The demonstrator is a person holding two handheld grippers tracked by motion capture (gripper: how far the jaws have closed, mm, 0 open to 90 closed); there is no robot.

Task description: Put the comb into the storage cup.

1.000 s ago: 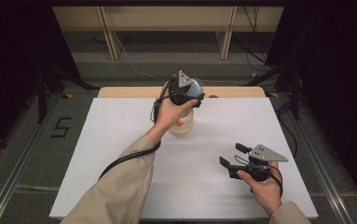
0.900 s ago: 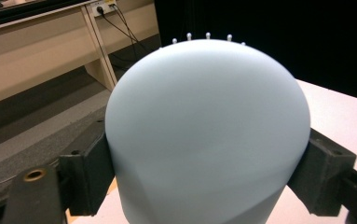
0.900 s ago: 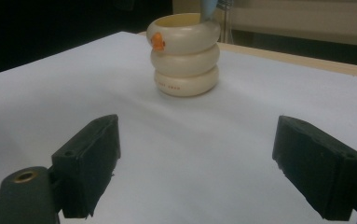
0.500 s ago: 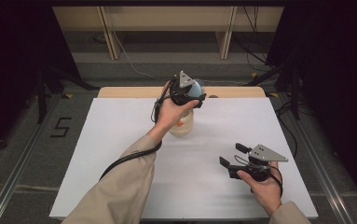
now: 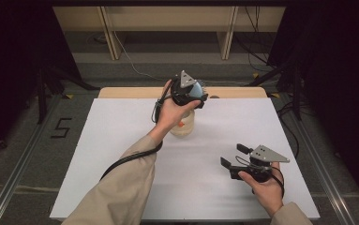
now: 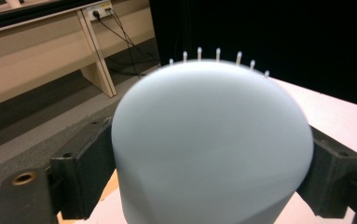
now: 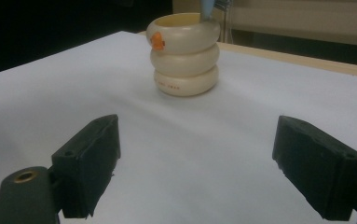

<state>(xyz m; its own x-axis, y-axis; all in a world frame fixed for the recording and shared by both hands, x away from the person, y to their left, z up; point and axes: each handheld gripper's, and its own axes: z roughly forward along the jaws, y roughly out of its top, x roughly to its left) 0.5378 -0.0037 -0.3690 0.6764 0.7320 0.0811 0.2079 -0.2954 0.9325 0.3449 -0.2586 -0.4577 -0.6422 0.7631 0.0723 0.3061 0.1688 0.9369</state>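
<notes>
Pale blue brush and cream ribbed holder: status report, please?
Left hand-held gripper shut on pale blue bristled brush, above cream ribbed holder. Right hand-held gripper open, apart. White table: nothing obstructing.

Even, soft light falls from above on the white table (image 5: 121,154), which reads bright without glare, while the surroundings at left and right sink into near black. Shadows on the table are faint. In the left gripper view a pale blue rounded object (image 6: 211,144) sits so close that it is fully out of focus, its edges smeared. In the right gripper view the near jaws are soft and the cream ringed holder (image 7: 184,53) fairly sharp.
</notes>
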